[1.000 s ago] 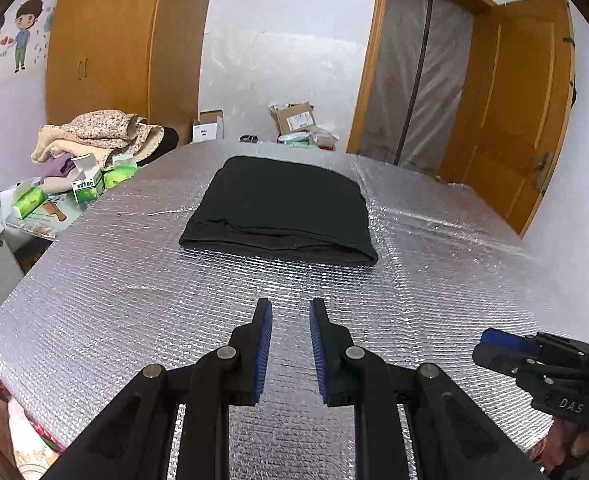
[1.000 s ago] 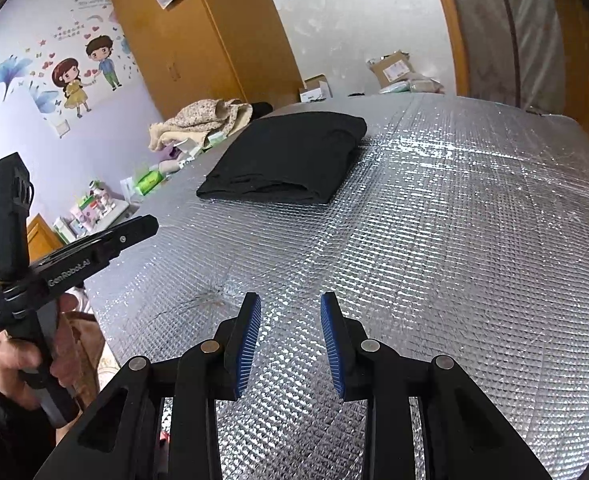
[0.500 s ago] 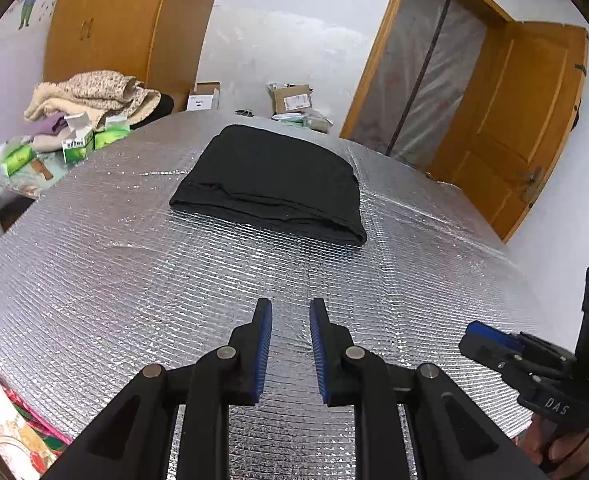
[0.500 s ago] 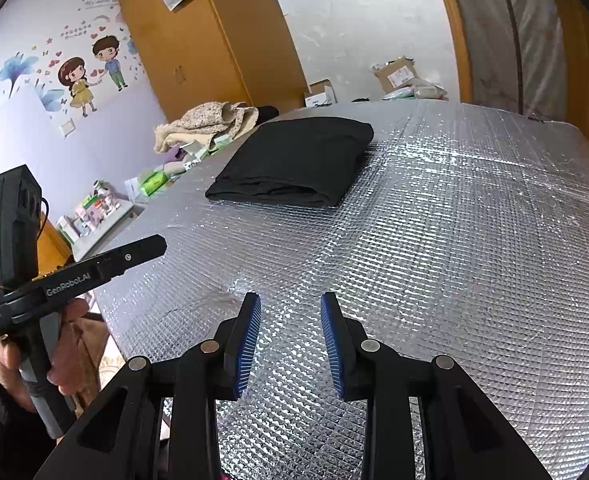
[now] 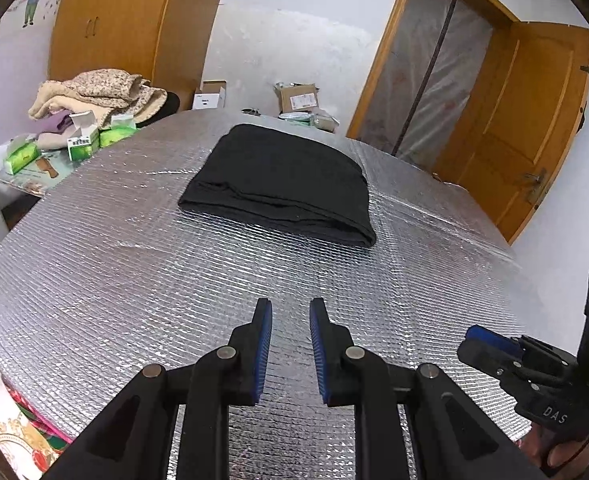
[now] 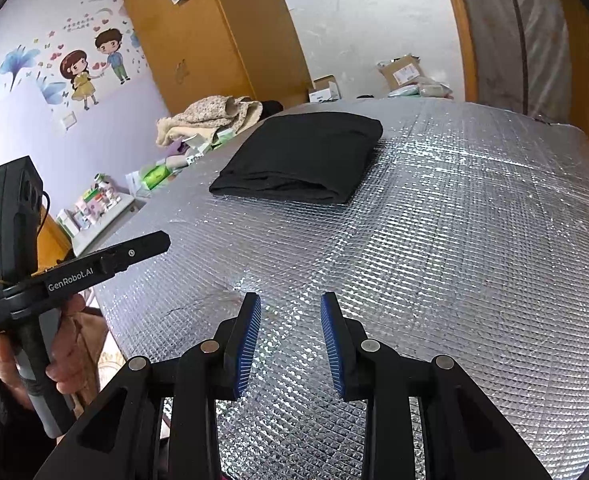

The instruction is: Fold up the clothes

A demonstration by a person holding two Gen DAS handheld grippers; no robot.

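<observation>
A black garment (image 5: pixel 282 178) lies folded into a flat rectangle on the far half of the silver quilted table (image 5: pixel 114 264); the right wrist view shows the same black garment (image 6: pixel 302 158) up and left of centre. My left gripper (image 5: pixel 290 308) hovers over the near part of the table, well short of the garment, open with nothing between its blue pads. My right gripper (image 6: pixel 290 300) is open too, empty, above the table's near edge. In the left wrist view the right gripper (image 5: pixel 490 344) appears at the lower right; in the right wrist view a hand holds the left gripper (image 6: pixel 134 250) at the left.
A heap of beige and floral clothes (image 5: pixel 94 94) and green boxes (image 5: pixel 82 142) crowd a side surface at the left. Cardboard boxes (image 5: pixel 298 98) stand behind the table. A wooden wardrobe (image 5: pixel 110 20) and an open door (image 5: pixel 534 120) line the walls.
The left wrist view has rolled and shifted a little, so the garment sits slightly differently in frame. Both grippers stay open and empty, and the garment has not moved.
</observation>
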